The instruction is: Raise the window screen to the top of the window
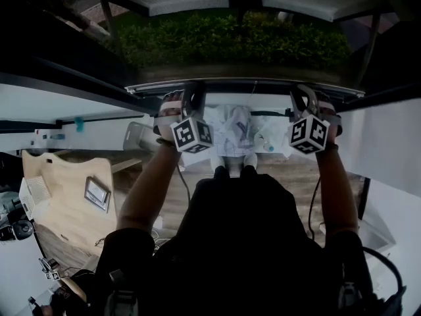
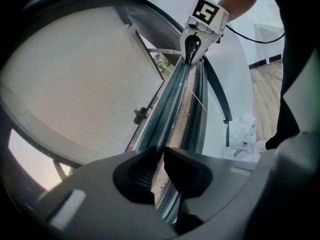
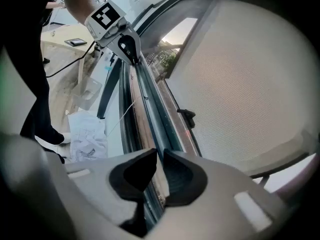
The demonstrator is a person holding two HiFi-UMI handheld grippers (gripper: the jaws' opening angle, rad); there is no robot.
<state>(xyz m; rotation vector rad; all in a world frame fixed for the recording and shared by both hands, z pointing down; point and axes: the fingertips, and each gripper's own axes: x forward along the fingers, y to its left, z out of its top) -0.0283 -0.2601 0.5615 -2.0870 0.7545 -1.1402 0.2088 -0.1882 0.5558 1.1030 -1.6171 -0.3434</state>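
Our left tool (image 2: 161,153) and right tool (image 3: 159,154) are each pinched shut on the bottom bar (image 2: 172,104) of the window screen (image 2: 80,79), one on each side of its middle. We see green bushes (image 1: 230,38) outside, past the bar.

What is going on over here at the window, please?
A person stands at the window with a gripper in each hand. The left gripper and the right gripper are both clamped on the long bar along the edge of the mesh window screen, one towards each end. Both arms reach out to the bar, as for lifting the screen. How far it is from the top of the window cannot be told.
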